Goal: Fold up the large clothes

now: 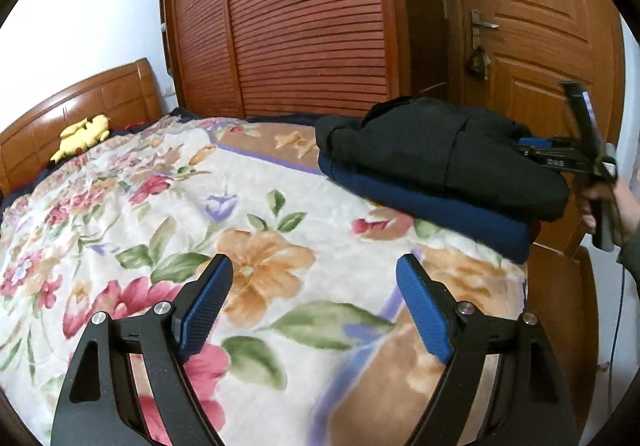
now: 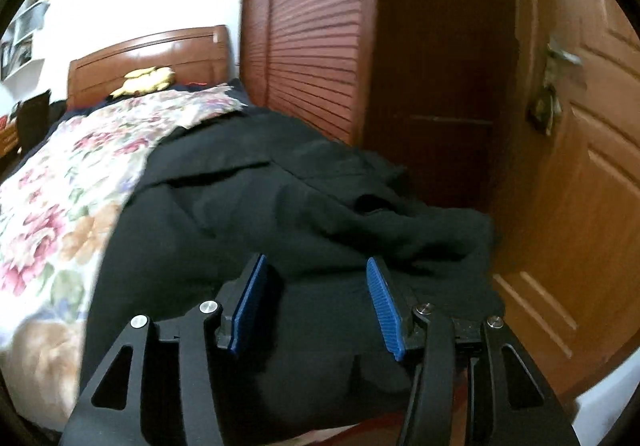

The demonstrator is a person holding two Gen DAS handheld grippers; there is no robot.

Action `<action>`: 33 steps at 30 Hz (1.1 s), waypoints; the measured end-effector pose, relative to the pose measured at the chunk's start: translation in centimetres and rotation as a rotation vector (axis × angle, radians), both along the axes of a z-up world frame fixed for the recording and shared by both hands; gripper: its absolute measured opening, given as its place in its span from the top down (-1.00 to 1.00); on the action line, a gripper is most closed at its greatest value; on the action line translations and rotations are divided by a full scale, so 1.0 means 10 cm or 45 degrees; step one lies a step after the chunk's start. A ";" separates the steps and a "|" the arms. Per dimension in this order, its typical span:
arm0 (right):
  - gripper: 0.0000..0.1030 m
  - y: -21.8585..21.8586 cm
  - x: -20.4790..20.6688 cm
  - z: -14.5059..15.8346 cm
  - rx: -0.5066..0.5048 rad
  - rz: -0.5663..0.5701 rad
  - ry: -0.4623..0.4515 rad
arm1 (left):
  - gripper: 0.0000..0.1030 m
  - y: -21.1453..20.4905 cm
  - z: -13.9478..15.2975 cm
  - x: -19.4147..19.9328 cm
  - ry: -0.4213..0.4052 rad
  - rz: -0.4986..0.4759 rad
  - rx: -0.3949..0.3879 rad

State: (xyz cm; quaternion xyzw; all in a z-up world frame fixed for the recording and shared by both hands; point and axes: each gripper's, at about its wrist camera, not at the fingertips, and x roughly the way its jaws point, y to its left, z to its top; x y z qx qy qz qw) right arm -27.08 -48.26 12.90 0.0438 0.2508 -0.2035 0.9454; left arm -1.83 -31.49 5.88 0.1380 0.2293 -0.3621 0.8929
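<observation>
A folded black garment (image 1: 444, 153) lies on top of a folded dark blue garment (image 1: 432, 211) at the right corner of the bed. My left gripper (image 1: 314, 274) is open and empty, held above the floral blanket (image 1: 168, 205), to the left of and nearer than the stack. In the right wrist view the black garment (image 2: 280, 213) fills the middle; my right gripper (image 2: 316, 278) is open just above its near part, not closed on the cloth. The right gripper also shows in the left wrist view (image 1: 532, 149) at the stack's right end, held by a hand.
The bed has a wooden headboard (image 1: 76, 105) with a yellow plush toy (image 1: 82, 135) by it. A slatted wardrobe (image 1: 288, 17) and a wooden door (image 1: 536, 45) stand behind the bed. A wooden footboard (image 1: 564, 310) runs along the bed's right end.
</observation>
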 end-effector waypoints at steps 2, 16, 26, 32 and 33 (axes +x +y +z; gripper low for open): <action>-0.01 -0.10 0.00 -0.02 0.058 0.000 0.005 | -0.64 0.03 0.02 -0.03 0.001 -0.004 -0.015; -0.11 0.08 0.01 0.03 0.017 -0.164 0.037 | -0.68 0.07 0.10 -0.33 -0.012 -0.034 -0.045; -0.39 0.63 -0.37 0.25 -0.096 -0.060 0.001 | -0.68 0.05 0.05 -0.63 0.001 -0.079 -0.063; -0.41 1.06 -0.43 0.25 -0.082 0.067 -0.032 | -0.65 0.25 0.04 -0.76 -0.007 -0.023 -0.084; -0.41 1.14 -0.42 0.24 -0.079 0.091 -0.043 | -0.42 0.30 0.04 -0.77 -0.008 -0.013 -0.090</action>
